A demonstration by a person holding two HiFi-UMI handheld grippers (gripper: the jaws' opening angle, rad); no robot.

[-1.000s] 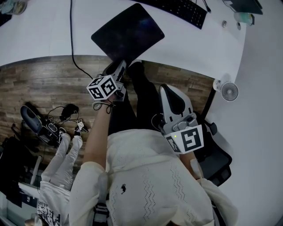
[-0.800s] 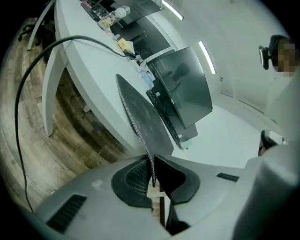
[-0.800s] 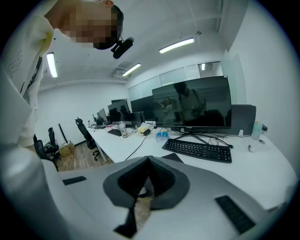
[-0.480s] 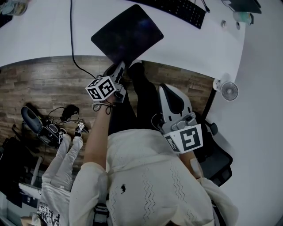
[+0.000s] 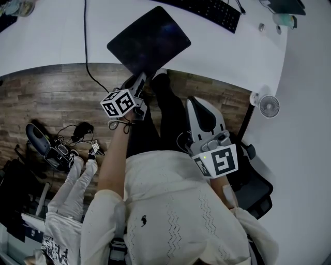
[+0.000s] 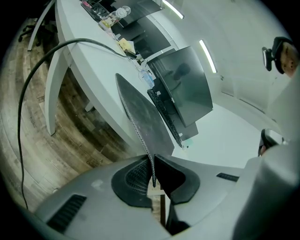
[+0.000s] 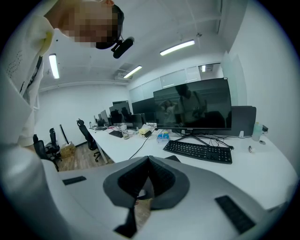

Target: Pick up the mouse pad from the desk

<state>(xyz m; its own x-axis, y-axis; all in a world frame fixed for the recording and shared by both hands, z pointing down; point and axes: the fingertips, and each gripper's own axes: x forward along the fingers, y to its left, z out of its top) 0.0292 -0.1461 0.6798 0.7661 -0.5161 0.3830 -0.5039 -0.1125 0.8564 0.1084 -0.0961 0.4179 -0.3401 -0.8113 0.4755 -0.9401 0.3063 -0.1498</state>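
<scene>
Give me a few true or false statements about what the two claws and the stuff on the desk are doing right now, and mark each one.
1. The left claw is shut on the near edge of the mouse pad. True.
2. The right claw grips the keyboard. False: it is shut on nothing, held back from the desk.
3. The keyboard lies on top of the mouse pad. False: it lies on the desk beyond the pad.
4. A black cable runs over the desk to the left of the pad. True.

Office (desks (image 7: 123,146), monitors (image 7: 192,105), swivel chairs (image 7: 87,134))
</scene>
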